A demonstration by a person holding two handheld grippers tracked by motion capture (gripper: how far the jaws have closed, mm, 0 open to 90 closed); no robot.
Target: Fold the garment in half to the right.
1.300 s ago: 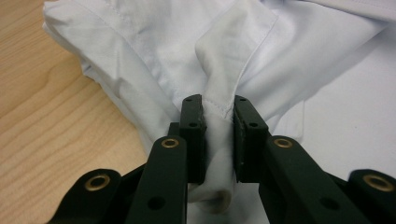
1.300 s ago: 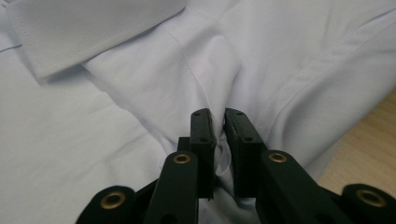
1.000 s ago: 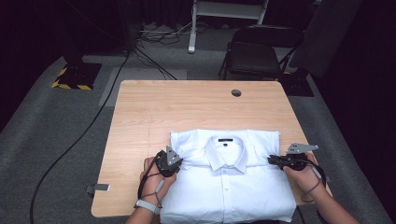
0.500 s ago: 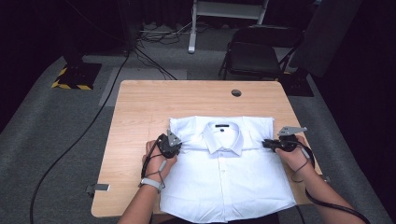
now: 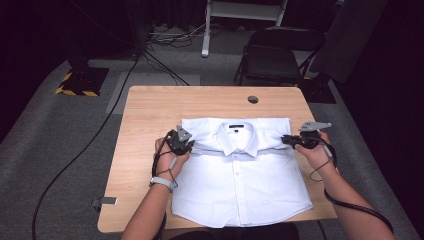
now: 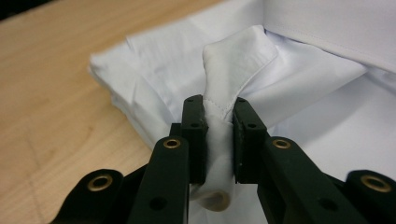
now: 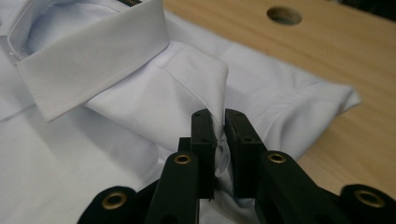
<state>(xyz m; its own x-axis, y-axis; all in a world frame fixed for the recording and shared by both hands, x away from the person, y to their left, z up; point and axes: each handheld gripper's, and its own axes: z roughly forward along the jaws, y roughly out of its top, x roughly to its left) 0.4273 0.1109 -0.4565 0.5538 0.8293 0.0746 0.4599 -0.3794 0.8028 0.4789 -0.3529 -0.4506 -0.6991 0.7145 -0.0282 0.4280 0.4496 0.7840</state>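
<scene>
A white button-up shirt (image 5: 240, 175) lies face up on the wooden table (image 5: 150, 115), its collar (image 5: 237, 135) toward the far side and its sleeves folded under. My left gripper (image 5: 187, 145) is shut on a pinch of cloth at the shirt's left shoulder (image 6: 219, 116). My right gripper (image 5: 286, 140) is shut on a pinch of cloth at the right shoulder (image 7: 219, 126). Both pinched folds are lifted a little off the shirt. The collar (image 7: 93, 65) lies to the left in the right gripper view.
A round cable hole (image 5: 253, 99) sits in the table near its far edge. A dark chair (image 5: 272, 55) stands behind the table. Cables (image 5: 75, 165) run over the grey floor at the left. The shirt's hem (image 5: 240, 220) reaches the table's near edge.
Both grippers have moved away from me and slightly up, dragging the shirt across the table toward the far side. The hem, earlier hanging over the near edge, now lies on the table.
</scene>
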